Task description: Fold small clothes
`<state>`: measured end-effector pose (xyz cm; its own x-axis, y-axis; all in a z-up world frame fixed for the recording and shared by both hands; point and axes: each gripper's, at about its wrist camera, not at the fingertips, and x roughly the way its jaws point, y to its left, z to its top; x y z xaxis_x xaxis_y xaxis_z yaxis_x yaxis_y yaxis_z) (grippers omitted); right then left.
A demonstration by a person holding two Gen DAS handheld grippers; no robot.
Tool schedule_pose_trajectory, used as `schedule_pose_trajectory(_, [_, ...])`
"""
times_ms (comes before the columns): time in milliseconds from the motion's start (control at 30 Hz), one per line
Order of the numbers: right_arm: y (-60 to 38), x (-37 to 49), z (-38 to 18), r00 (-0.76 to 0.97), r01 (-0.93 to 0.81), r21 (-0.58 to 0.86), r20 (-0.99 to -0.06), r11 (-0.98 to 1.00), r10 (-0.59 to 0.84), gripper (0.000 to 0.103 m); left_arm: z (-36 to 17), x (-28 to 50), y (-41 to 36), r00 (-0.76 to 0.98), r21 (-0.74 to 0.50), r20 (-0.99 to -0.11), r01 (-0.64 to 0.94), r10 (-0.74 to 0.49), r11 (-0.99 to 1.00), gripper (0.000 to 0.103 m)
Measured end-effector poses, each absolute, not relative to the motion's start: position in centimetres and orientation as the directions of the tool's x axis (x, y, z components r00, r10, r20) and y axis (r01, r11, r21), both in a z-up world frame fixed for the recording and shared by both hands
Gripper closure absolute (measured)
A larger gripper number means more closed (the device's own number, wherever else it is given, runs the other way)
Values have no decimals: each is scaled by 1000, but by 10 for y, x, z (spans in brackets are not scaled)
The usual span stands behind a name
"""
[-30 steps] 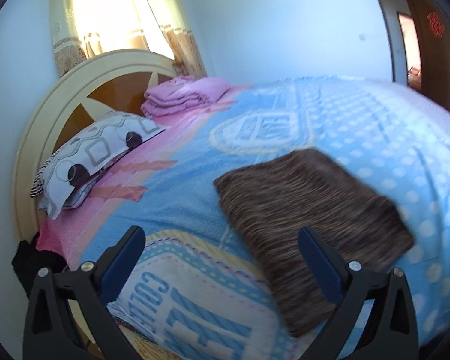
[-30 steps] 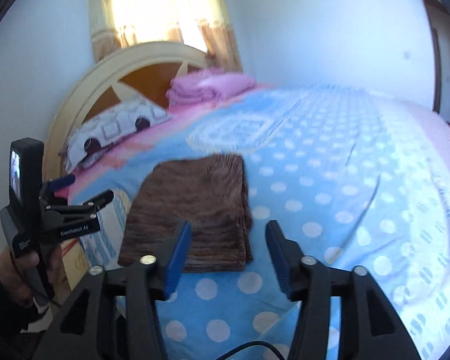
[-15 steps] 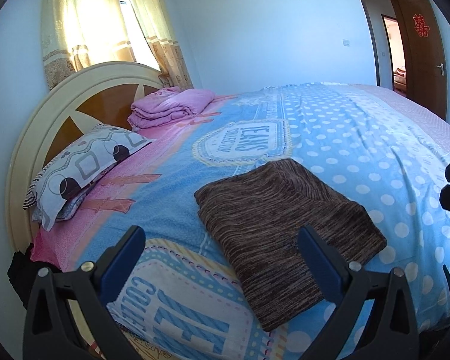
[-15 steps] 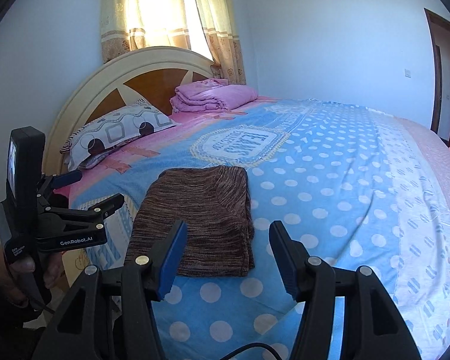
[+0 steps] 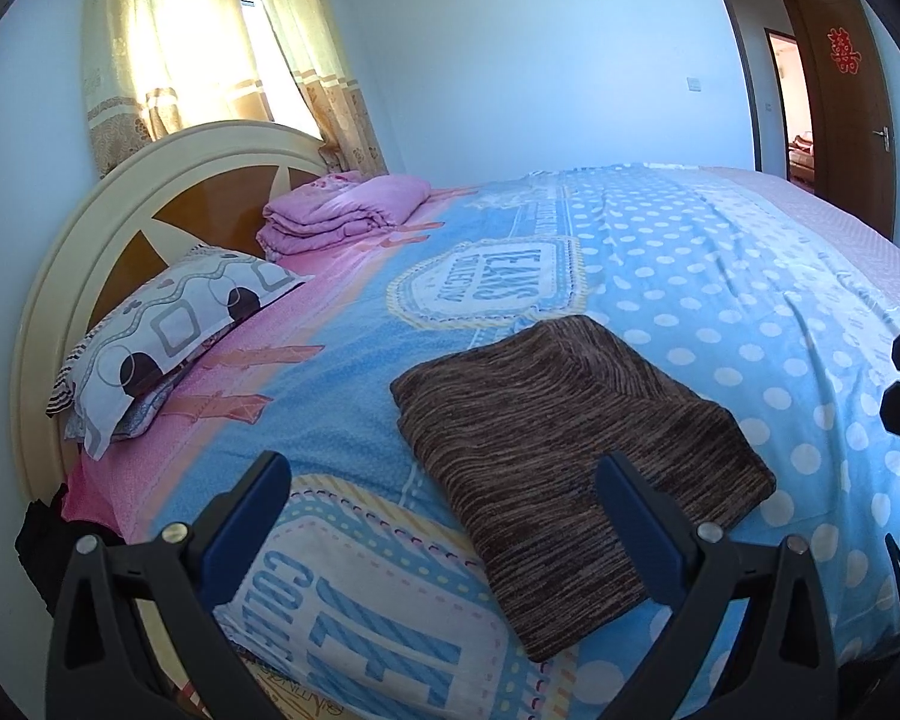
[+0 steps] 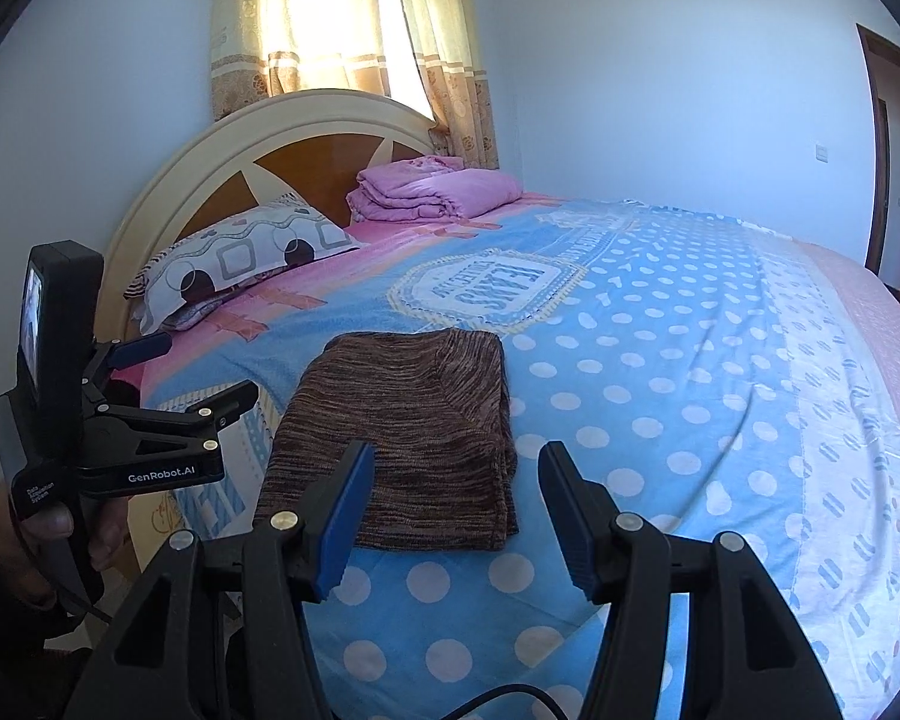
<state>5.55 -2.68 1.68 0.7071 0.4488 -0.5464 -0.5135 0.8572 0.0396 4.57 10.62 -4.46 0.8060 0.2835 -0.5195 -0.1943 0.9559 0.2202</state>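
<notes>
A brown striped knit garment (image 5: 570, 456) lies folded into a rectangle on the blue dotted bedspread (image 5: 750, 300), near the bed's front edge. My left gripper (image 5: 441, 480) hovers in front of it, open, with nothing between its blue pads. The right wrist view shows the same garment (image 6: 414, 420) just beyond my right gripper (image 6: 459, 462), which is also open and empty. In that view the left gripper (image 6: 207, 369) stands off the bed's left side, held by a hand (image 6: 48, 540).
A patterned pillow (image 5: 168, 330) and a folded pink blanket (image 5: 342, 210) lie by the round headboard (image 5: 90, 228). Curtains (image 6: 342, 18) hang behind it. A brown door (image 5: 840, 90) stands open at the far right. A black cable (image 6: 510, 696) runs below my right gripper.
The left wrist view has settled from a blur and the garment sits slightly further left in it. The garment lies as before. Both grippers stay open.
</notes>
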Motion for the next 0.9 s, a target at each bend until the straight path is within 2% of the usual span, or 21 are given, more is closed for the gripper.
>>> schedule_pose_trajectory(633, [-30,52,21,731,-507,31,-515,862,448,45,-44,46,107,808,219,-518,-192,281,957,0])
schedule_pose_trajectory(900, [-31,44,28,765,-498,6,-468,867,443,45,-37,43,112,819,202,-516,-170,252,965,0])
